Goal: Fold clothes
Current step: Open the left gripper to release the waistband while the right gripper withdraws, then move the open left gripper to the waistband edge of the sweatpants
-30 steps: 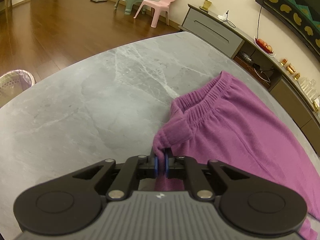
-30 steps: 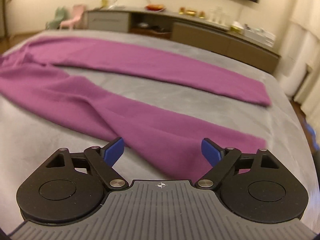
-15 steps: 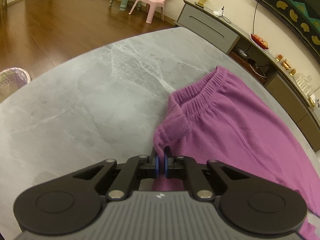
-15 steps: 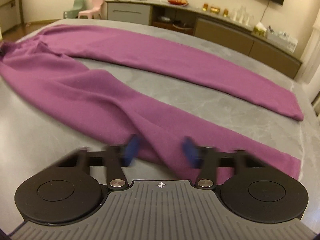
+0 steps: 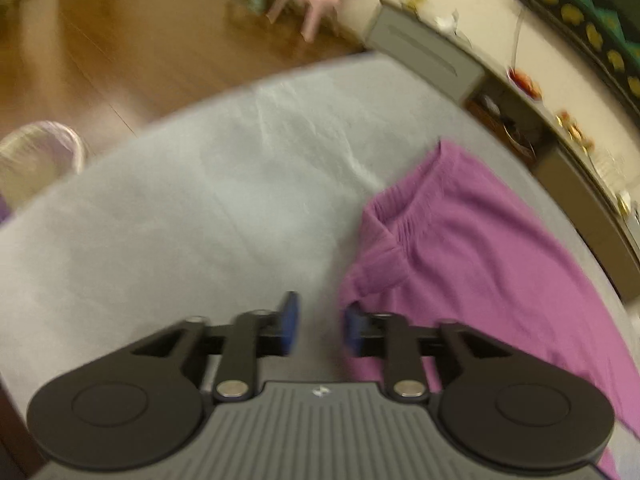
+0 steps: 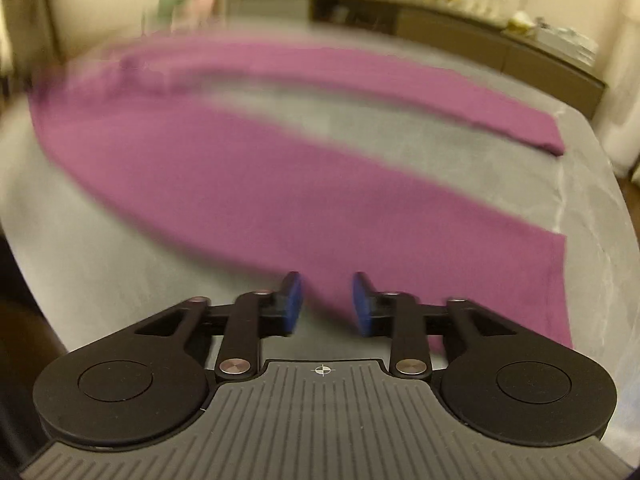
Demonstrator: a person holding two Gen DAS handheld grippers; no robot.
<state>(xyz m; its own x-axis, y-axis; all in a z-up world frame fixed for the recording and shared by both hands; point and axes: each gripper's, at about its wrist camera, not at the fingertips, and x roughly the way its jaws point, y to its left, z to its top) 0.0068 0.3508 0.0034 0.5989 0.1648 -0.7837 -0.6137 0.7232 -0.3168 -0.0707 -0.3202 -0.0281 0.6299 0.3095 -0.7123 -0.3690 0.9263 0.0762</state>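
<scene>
Both tongs point(image 5: 318, 326) point(image 6: 326, 306) share black linkage arms, blue pads, silver screws and ribbed grey housings

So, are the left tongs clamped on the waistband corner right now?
No. The left tongs have just been opening, and their blue pads stand apart with grey table showing between them, beside the purple trousers.

No readable text, labels, brands or numbers on anything here
</scene>
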